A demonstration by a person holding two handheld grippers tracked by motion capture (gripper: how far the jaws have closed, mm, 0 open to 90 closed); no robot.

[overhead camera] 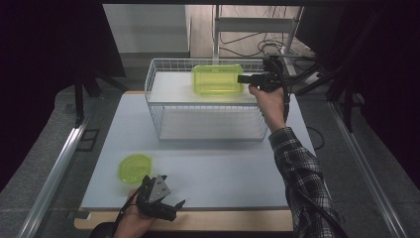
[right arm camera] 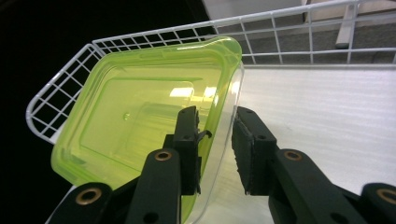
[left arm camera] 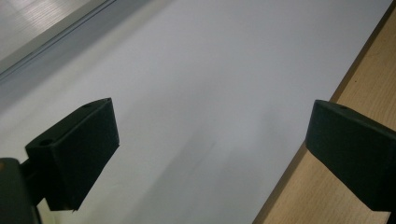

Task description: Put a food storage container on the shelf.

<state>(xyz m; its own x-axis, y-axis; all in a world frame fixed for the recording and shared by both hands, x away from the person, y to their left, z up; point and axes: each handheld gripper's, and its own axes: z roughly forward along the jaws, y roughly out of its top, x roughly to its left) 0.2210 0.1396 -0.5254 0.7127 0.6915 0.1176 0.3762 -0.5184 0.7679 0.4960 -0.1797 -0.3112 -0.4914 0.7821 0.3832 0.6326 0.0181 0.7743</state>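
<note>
A clear yellow-green container [overhead camera: 217, 79] lies inside a white wire basket [overhead camera: 153, 89] at the far side of the table. My right gripper [overhead camera: 242, 78] reaches over the basket's right end to the container's right edge. In the right gripper view the container [right arm camera: 140, 121] leans against the basket wall [right arm camera: 60, 88]. Its thin side wall stands between the jaws of my right gripper [right arm camera: 217, 114], with one jaw inside it, one outside, and a gap showing at the outer pad. My left gripper [overhead camera: 176, 210] rests open at the table's near edge, and nothing lies between its jaws [left arm camera: 210, 121].
A round yellow-green lid [overhead camera: 134, 167] lies flat on the white table top [overhead camera: 223, 168], just beyond my left gripper. A wooden strip [left arm camera: 369, 70] borders the white top at the near edge. Dark stands and cables surround the table's far side.
</note>
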